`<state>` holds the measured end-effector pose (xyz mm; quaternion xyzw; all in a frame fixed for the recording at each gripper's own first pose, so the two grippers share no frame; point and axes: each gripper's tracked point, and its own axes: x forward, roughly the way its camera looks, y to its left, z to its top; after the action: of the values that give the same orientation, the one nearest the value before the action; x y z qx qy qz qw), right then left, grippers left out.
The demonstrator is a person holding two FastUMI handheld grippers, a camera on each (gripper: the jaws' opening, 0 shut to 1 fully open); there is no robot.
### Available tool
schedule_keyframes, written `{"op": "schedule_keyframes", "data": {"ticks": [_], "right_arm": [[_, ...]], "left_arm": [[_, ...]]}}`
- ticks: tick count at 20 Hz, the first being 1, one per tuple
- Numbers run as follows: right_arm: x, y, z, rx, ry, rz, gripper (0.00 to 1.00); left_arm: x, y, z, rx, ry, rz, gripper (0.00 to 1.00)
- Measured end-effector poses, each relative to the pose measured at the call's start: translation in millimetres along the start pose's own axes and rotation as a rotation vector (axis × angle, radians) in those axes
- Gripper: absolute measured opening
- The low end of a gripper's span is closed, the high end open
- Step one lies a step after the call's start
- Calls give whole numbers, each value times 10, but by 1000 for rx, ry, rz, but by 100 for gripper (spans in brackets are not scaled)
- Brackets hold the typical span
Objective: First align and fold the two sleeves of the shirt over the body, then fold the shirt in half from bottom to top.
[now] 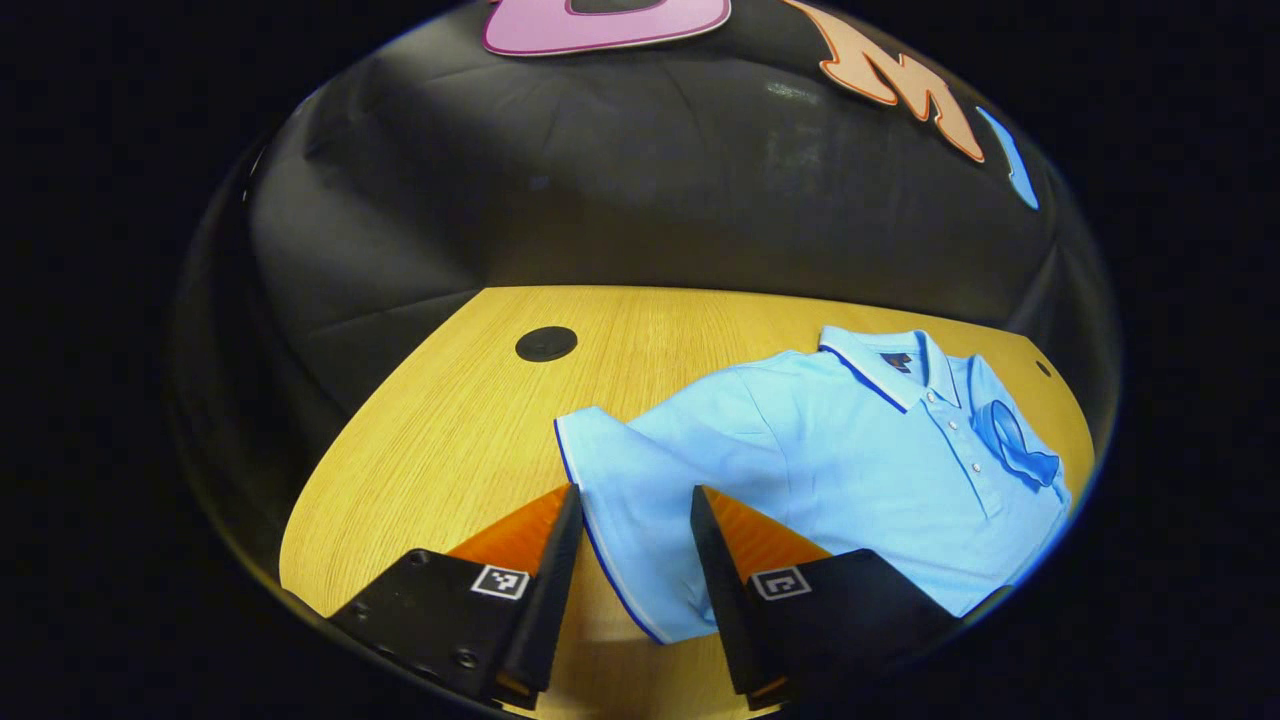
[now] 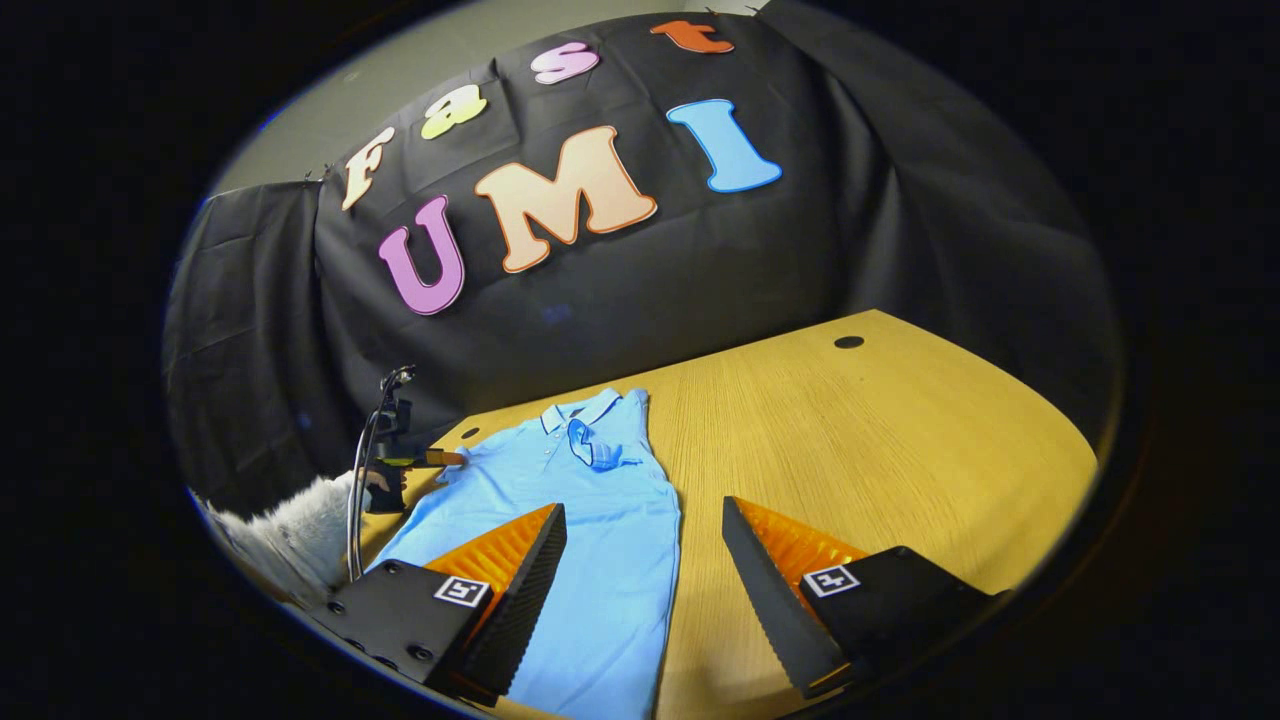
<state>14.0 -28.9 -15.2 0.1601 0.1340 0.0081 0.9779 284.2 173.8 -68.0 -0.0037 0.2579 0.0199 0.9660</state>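
Light blue cotton-like knit makes up the polo shirt [image 1: 850,470], which lies flat, front side up, on the wooden table [image 1: 450,420]. Its collar [image 1: 885,365] is edged with a thin dark stripe, and a small dark tag sits inside the neck; whatever is printed on the tag is too small to read. A row of pale buttons runs down the placket below the collar.

In the left gripper view, one sleeve [image 1: 625,520] spreads out sideways from the body of the shirt, its cuff trimmed with a dark line. The left gripper [image 1: 635,505] hangs just above that sleeve with its jaws apart, one finger on either side of the cuff, pressing on nothing. The other sleeve [image 1: 1015,445] is already folded in over the chest, beside the placket.

In the right gripper view, the right gripper [image 2: 645,520] hovers near the shirt's lower side edge, jaws spread wide and empty. Beyond the shirt's far sleeve, a fuzzy white sleeve [image 2: 290,535] of the person's arm holds the other gripper. Each gripper body carries a small square black-and-white marker [image 1: 500,581], a pattern rather than words. A round dark grommet [image 1: 546,343] sits in the table well away from the shirt.
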Motion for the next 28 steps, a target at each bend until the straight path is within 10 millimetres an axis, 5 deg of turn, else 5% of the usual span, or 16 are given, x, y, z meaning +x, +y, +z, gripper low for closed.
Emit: {"op": "schedule_keyframes", "data": {"ticks": [3, 6, 8, 16, 20, 28], "right_arm": [[-9, -8, -76, 18, 17, -1, 98], [-20, -11, -120, 12, 26, -6, 98], [-39, 11, -123, 16, 26, -2, 98], [-103, -27, -133, 32, 23, -10, 98], [-121, -26, -133, 31, 22, -4, 98], [-129, -9, -202, 23, 32, 15, 98]], "left_arm": [[-24, -71, 5, 11, 0, -29, 61], [-1, -155, -10, 48, 2, -59, 28], [8, -171, -3, 88, 0, -48, 14], [-35, -169, -1, 111, -2, -25, 0], [-168, -258, 249, 106, -64, -26, 0], [-286, -1355, 720, 187, -126, -184, 0]]}}
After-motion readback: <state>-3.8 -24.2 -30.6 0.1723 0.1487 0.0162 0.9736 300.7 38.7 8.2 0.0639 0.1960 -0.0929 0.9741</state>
